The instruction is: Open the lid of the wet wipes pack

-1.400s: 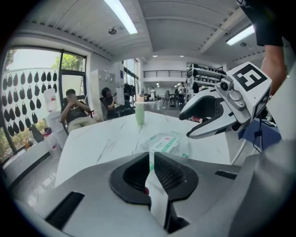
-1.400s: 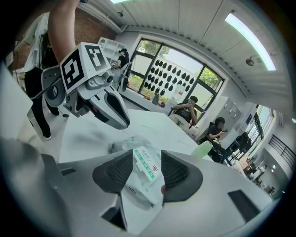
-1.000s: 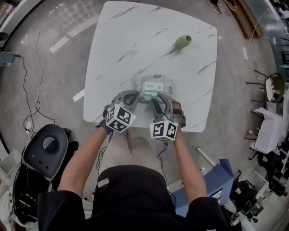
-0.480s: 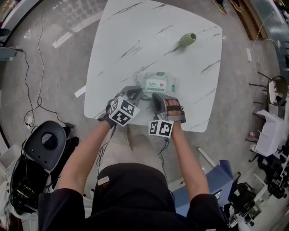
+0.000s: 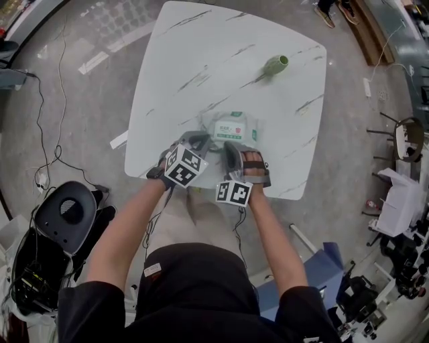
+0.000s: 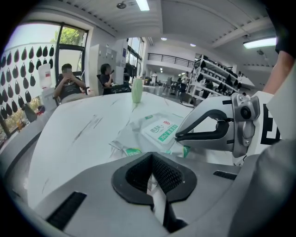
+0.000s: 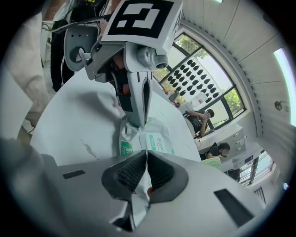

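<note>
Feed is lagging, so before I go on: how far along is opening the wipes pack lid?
Done: both grippers are at the wet wipes pack. In hand: the left gripper is shut on its near wrapper edge; the jaws of the right gripper have just been closing and pinch wrapper film too. Left: the lid lies flat, not yet lifted.

Environment: a large open laboratory or workshop hall. Indicators: ceiling strip lights [image 6: 142, 4], tall shelving racks [image 6: 217, 81], upper-level railing [image 6: 169, 58], large windows [image 6: 69, 39], cables [image 5: 38, 134] across the grey floor [image 5: 87, 107], seated persons [image 6: 68, 85].
</note>
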`<state>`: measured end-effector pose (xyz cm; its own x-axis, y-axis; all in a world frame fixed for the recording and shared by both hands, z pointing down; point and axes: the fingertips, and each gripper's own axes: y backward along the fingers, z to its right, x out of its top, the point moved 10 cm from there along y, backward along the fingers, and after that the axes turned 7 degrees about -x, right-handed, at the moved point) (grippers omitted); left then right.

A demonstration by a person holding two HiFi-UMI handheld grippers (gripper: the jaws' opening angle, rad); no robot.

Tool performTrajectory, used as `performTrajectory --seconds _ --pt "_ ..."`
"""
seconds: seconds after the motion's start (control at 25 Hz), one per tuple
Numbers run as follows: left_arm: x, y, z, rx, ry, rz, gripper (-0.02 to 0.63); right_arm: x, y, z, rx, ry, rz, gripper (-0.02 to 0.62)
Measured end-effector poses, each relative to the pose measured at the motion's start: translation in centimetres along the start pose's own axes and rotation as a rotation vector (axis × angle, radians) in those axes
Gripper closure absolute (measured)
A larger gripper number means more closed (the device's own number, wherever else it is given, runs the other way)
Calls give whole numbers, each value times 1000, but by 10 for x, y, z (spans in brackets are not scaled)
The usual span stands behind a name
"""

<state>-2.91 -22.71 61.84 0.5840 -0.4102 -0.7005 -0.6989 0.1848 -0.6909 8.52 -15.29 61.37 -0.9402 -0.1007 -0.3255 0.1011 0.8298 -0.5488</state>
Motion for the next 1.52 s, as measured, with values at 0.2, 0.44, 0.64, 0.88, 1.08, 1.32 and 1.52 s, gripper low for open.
performTrajectory --seconds 0.2,0.44,0.64,0.88,1.08,1.32,1.52 --pt "1 1 -1 -10 8 -16 588 1 1 2 14 -7 0 581" --pt "1 -1 -2 -17 23 -17 588 -1 2 6 25 4 13 581" --pt "1 -1 -1 -14 28 -14 588 -1 5 8 26 -1 19 581" --pt "1 -1 -2 -12 33 -21 588 0 7 13 24 5 34 583" --pt "2 -1 -1 -10 36 -23 588 -1 8 17 22 3 42 584" --pt "1 -1 -1 -9 39 -23 588 1 10 22 14 3 50 584" --pt "1 -1 -2 -9 43 -22 588 1 10 29 7 2 58 584"
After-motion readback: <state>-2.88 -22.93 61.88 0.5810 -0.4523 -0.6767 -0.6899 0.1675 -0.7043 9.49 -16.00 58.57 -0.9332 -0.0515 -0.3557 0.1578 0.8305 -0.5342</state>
